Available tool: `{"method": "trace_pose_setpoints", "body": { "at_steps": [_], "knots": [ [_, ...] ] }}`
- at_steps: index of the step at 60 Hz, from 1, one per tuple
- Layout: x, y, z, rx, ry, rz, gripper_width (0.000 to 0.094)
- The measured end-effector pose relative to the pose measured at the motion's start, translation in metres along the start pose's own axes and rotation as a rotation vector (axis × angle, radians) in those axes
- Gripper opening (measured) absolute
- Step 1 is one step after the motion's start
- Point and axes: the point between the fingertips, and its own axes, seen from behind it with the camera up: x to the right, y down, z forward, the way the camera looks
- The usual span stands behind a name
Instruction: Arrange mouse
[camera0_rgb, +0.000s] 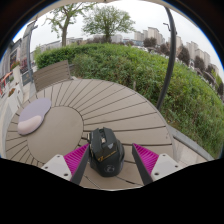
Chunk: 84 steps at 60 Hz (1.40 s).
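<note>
A black mouse (107, 152) lies on the slatted wooden table (125, 105), between my gripper's (110, 162) two fingers. The left magenta pad (76, 158) is close to the mouse's side. A narrow gap shows between the mouse and the right pad (146, 158). The gripper is open around the mouse. A round beige mat (55, 132) lies on the table just ahead and to the left of the fingers.
A white mouse (30, 124) rests at the edge of a pale lavender pad (37, 106), left of the beige mat. A wooden bench (52, 72) stands beyond the table. Grass (150, 70), trees and buildings lie further off. The table's edge curves round on the right.
</note>
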Motion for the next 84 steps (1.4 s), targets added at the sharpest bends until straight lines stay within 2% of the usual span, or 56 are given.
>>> {"method": "trace_pose_setpoints", "body": {
  "at_steps": [16, 19, 21, 22, 25, 26, 34, 38, 44, 54, 60, 69, 78, 82, 84],
  "knots": [
    [0.013, -0.008, 0.021, -0.047, 0.008, 0.044, 0.0851],
    [0.014, -0.009, 0.022, -0.049, 0.011, 0.052, 0.0785],
    [0.012, -0.010, 0.023, -0.052, 0.003, 0.054, 0.0671],
    [0.012, -0.010, 0.023, -0.053, 0.001, 0.059, 0.0643],
    [0.013, -0.010, 0.024, -0.059, 0.012, 0.055, 0.0612],
    [0.013, -0.010, 0.023, -0.062, 0.011, 0.043, 0.0574],
    [0.007, -0.014, 0.018, -0.096, -0.011, 0.051, 0.0514],
    [0.002, -0.033, 0.005, -0.082, -0.012, 0.045, 0.0514],
    [-0.031, -0.087, -0.020, -0.022, -0.068, 0.013, 0.0512],
    [-0.158, -0.173, -0.039, 0.080, -0.211, -0.069, 0.0511],
    [-0.244, -0.196, -0.026, 0.101, -0.261, -0.096, 0.0512],
    [-0.354, -0.176, 0.030, 0.077, -0.288, -0.152, 0.0511],
    [-0.388, -0.123, 0.089, -0.014, -0.231, -0.161, 0.0518],
    [-0.393, -0.106, 0.094, -0.056, -0.207, -0.161, 0.0581],
    [-0.395, -0.110, 0.095, -0.037, -0.204, -0.158, 0.0615]
  ]
}}
